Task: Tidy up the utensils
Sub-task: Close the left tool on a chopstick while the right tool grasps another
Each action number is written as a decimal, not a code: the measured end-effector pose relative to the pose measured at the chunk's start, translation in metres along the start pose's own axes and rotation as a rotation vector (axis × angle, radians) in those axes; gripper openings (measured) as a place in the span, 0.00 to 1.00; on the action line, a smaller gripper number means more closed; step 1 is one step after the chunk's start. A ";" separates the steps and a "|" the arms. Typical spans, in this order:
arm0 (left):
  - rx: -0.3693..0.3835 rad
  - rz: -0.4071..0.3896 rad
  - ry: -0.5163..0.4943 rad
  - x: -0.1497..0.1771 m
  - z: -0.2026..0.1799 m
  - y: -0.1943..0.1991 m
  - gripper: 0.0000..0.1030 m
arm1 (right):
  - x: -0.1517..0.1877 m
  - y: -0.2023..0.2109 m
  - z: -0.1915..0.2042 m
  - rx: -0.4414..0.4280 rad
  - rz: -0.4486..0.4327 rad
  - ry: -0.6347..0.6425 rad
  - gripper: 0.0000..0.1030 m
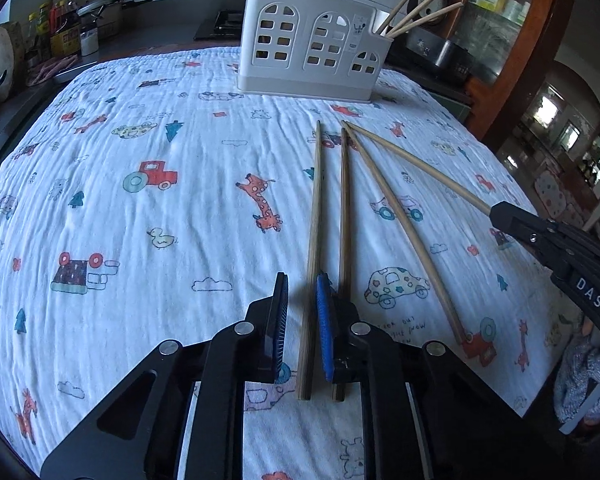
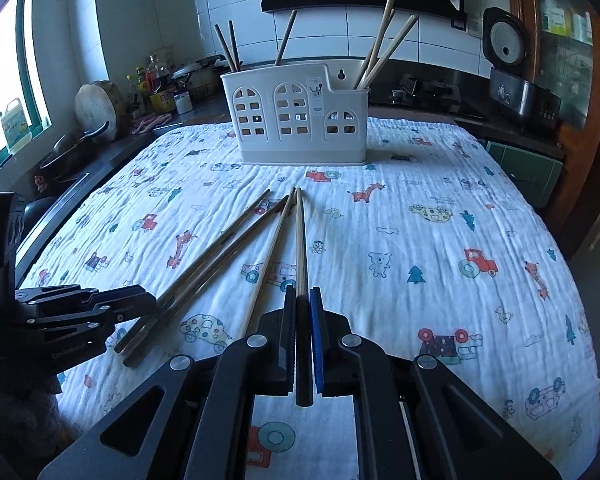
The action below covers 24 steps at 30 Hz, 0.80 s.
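Several wooden chopsticks lie on the patterned cloth in front of a white utensil holder (image 1: 312, 44) that has chopsticks standing in it; it also shows in the right wrist view (image 2: 296, 120). My left gripper (image 1: 302, 312) is open low over the cloth, its jaws either side of the leftmost chopstick (image 1: 314, 216); a second chopstick (image 1: 344, 208) lies just outside its right finger. My right gripper (image 2: 300, 320) is shut on a pale chopstick (image 2: 300, 240), seen also in the left wrist view (image 1: 416, 166). Another pale chopstick (image 1: 400, 224) lies between them.
The cloth (image 1: 140, 220) covers the whole table. A counter at the left carries bottles (image 2: 156, 84), a round board (image 2: 96, 108) and a pan. A rice cooker (image 2: 504, 44) and a glass cabinet stand at the right.
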<state>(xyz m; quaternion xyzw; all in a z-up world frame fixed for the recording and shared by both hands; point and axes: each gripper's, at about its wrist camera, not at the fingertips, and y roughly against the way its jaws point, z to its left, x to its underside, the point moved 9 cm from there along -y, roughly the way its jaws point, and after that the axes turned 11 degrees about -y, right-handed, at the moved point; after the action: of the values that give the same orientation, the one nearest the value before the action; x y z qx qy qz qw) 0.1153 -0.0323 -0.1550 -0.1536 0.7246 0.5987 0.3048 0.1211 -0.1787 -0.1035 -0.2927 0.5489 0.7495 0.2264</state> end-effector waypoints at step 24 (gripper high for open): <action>-0.027 0.043 -0.030 0.002 -0.007 -0.007 0.09 | -0.012 0.015 0.002 -0.003 -0.045 0.017 0.06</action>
<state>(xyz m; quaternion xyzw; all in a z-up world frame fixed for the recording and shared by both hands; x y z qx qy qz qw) 0.1161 -0.0408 -0.1613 -0.1331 0.7151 0.6170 0.3005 0.1196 -0.1817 -0.0841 -0.3117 0.5428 0.7426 0.2383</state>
